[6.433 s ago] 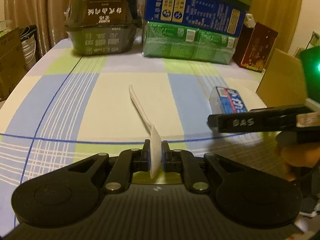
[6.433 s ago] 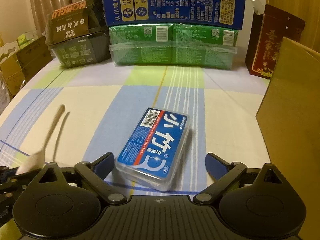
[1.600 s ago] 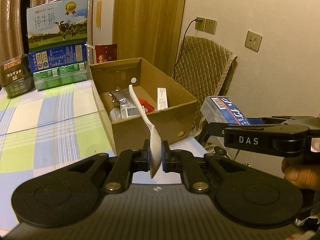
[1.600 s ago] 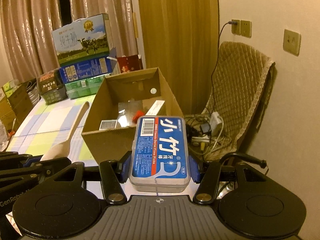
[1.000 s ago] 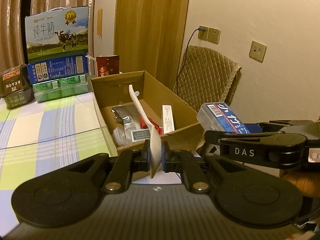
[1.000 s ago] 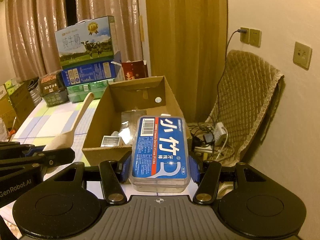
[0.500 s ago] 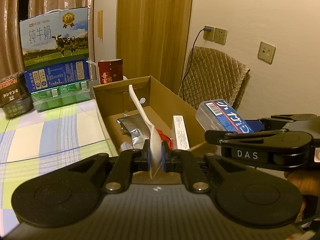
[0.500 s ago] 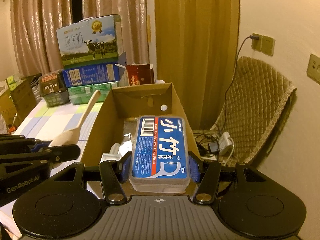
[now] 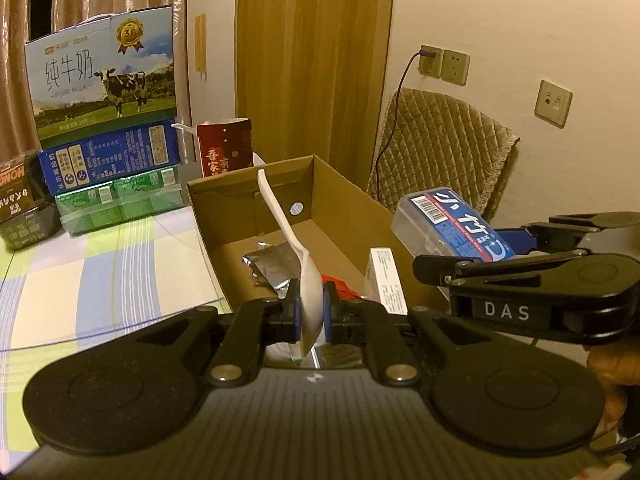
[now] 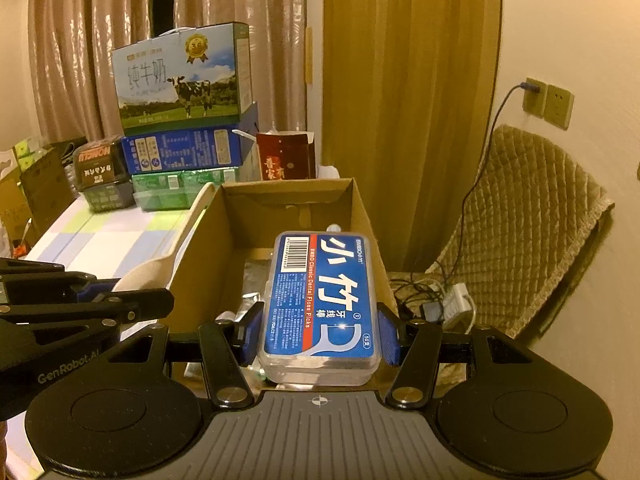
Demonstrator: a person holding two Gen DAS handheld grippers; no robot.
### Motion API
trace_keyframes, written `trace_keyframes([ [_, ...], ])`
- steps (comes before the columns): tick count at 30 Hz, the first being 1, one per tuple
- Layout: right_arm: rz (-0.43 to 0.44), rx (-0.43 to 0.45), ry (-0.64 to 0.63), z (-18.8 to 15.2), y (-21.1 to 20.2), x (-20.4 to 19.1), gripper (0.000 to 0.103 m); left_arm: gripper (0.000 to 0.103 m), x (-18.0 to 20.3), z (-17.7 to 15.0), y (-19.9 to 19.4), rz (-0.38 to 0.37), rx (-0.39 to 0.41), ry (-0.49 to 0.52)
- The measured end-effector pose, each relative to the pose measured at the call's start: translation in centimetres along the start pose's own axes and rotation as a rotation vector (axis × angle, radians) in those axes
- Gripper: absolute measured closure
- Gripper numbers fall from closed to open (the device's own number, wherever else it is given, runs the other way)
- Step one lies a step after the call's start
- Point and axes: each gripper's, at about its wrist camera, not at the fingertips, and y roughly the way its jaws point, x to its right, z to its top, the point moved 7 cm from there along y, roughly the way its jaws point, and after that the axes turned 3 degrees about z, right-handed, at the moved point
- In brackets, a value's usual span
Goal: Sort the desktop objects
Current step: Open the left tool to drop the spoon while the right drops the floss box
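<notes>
My left gripper (image 9: 310,311) pinches the bowl of a white plastic spoon (image 9: 294,256), handle slanting up and ahead over the open cardboard box (image 9: 236,240) just beyond its tips. My right gripper (image 10: 319,336) clamps a blue floss-pick case (image 10: 320,304) flat between its pads, above that box's near end, left gripper alongside.

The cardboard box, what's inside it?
Inside the cardboard box lie a crumpled silver foil packet, something red and a white carton. The held spoon and the gripper hide its near end.
</notes>
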Motion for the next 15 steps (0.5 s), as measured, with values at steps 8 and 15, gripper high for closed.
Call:
trace_keyframes([
  [8, 0.002, 0.002, -0.008, 1.7, 1.5, 0.3, 0.050, 0.096, -0.6, 1.3, 1.8, -0.010, -0.007, -0.016],
  [15, 0.003, -0.003, -0.027, 3.0, 3.0, 0.4, 0.050, 0.096, -1.5, 2.2, 3.4, -0.016, -0.017, -0.032],
])
